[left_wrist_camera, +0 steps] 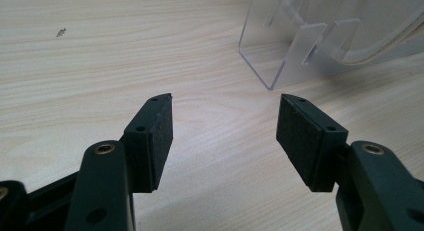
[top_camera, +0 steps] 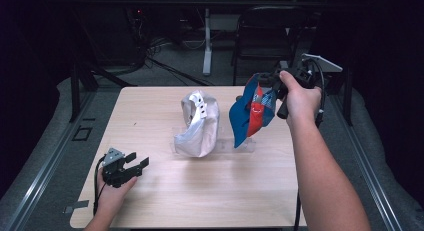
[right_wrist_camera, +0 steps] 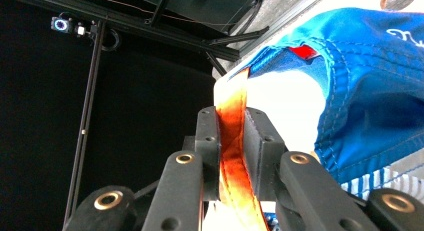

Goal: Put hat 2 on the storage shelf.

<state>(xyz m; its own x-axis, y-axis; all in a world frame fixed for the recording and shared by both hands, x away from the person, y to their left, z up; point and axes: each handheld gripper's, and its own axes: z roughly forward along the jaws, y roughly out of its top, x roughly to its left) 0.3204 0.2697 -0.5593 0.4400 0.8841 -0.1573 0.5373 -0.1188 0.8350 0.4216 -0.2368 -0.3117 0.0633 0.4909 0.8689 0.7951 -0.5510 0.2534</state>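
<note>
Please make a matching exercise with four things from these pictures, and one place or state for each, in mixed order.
Things:
1. blue and red cap
2. silver cap
3. left gripper
4. right gripper

States:
A. open, low over the table
B. lifted, hanging from a gripper
C. on the clear stand
D. shut on an orange-red strap

Pairs: 1-B, 2-C, 3-A, 4-D

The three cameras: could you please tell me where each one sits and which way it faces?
High view: above the person's side, looking forward and down on the table; both forearms, left tongs and right tongs show.
Left gripper view: on the left tongs, open, facing the clear stand.
Right gripper view: on the right tongs, tilted upward, shut on the blue cap.
Shared: the cap.
</note>
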